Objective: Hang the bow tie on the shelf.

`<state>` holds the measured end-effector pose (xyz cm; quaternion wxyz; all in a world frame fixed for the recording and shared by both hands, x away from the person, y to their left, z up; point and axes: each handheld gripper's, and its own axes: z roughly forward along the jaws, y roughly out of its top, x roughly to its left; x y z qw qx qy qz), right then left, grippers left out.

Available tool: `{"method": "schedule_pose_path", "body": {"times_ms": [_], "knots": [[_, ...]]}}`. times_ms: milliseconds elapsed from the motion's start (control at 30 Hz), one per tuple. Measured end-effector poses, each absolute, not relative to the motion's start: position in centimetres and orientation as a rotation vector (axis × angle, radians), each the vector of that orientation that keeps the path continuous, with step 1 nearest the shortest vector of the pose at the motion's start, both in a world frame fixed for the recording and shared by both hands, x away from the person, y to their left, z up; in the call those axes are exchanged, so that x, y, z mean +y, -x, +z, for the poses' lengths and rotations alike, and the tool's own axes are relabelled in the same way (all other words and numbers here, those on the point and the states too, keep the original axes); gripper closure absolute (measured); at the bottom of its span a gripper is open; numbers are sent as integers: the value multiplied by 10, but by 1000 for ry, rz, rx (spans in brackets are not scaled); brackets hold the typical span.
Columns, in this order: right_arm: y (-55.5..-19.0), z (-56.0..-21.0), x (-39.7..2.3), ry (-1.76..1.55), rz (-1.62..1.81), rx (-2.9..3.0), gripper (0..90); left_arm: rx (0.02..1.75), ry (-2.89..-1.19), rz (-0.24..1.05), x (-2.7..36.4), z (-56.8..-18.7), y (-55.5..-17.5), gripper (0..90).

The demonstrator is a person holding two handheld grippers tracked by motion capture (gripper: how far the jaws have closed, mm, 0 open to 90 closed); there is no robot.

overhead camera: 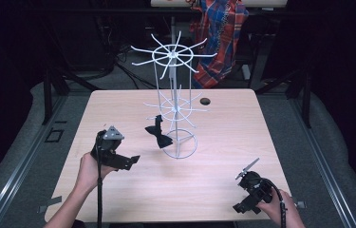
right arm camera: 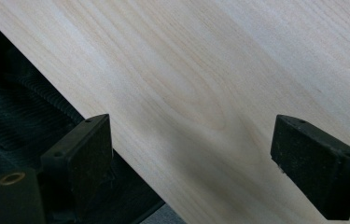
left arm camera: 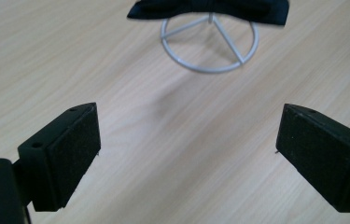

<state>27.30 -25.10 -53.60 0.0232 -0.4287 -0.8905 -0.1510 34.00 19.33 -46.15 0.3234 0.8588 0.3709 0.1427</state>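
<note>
I see the black bow tie (overhead camera: 158, 135) hanging on a low arm of the white wire rack (overhead camera: 175, 102), above its round base, so I judge the hanging is done. My left gripper (overhead camera: 129, 160) is near it, with jaws wide apart and nothing between them. My right gripper (overhead camera: 250, 167) waits open at the table (overhead camera: 223, 137) edge, also empty. Nothing more to hang lies on the table.
</note>
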Motion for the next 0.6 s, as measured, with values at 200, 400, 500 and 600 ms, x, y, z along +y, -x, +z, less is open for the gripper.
{"method": "schedule_pose_path", "body": {"times_ms": [200,400,500,600], "knots": [[-275,-532,-252,1257,-400,-2789,124,1020,-2299,365,206,-475,-324,35],[-277,-532,-252,1239,-358,-2807,124,1051,-2347,354,216,-487,-311,33],[-277,-532,-251,1230,-356,-2804,124,1061,-2368,339,220,-493,-308,37],[-276,-532,-251,1231,-364,-2800,123,1070,-2373,337,221,-496,-310,38]]}}
